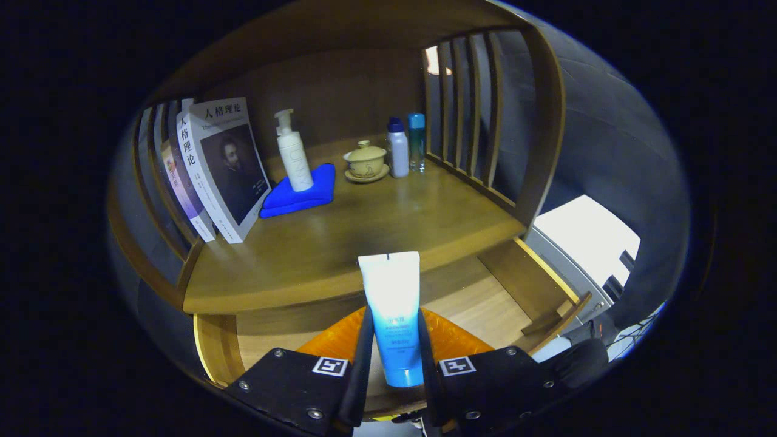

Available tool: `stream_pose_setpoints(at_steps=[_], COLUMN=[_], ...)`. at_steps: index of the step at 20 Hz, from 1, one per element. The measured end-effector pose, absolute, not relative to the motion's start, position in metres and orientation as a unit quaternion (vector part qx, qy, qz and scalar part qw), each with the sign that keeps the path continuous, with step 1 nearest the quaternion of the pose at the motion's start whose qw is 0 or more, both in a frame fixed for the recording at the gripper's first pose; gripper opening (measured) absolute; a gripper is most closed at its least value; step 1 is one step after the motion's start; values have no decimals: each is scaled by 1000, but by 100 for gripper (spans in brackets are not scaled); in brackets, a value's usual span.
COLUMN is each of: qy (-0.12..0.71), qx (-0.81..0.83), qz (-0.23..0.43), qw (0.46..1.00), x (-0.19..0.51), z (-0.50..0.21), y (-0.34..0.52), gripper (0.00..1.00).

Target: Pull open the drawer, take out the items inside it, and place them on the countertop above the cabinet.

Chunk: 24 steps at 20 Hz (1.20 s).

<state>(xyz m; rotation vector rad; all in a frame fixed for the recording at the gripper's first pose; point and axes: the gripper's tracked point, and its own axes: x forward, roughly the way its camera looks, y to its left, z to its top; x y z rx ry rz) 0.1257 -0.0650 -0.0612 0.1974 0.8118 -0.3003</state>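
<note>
1. Gripper (393,349): mine, clenched on the tube (391,315); both fingers press its lower sides, one on each flank.
2. Tube: white at the crimped top, blue toward the cap. It stands between my fingers, long axis running straight ahead along them, crimped end pointing forward over the front edge of the bench (340,243), cap end back between the fingers.
3. Drawer (485,303): pulled open below the bench, its pale wooden floor and right wall showing on either side of the tube. An orange thing (452,340) sits just behind my fingers; I cannot tell what it is.
4. Bench: the wooden cabinet top, directly ahead and beyond the tube. Its near strip is bare.
5. Other stock on the bench, well back: books (224,170) leaning at the left rail; pump bottle (292,152) standing on a folded blue cloth (303,194); lidded cup (365,161) on a saucer; two small bottles (407,145) by the right slats.
6. Judgement: the tube is out of the drawer and not yet set down. Carrying it forward and lowering it onto the near strip looks simplest.
</note>
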Motion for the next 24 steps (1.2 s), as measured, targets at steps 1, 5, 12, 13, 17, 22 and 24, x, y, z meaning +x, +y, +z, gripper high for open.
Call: stream_pose_setpoints(at_steps=[1,5,12,13,17,22,24], qy=[388,374,362,361,353,294,247], qx=[90,50,26,30,30,34,47], qz=[-137,-103,-56,-50,-39,-34,-32], qw=[907,921,930,931,934,954,967], x=[133,167,228,235,249,253,246], z=[-60,-54,-54,-57,-72,-60,-36], y=[-61,-48,-34,-34,-37,-39,-37], gripper=[41,40,42,43,49,75,92])
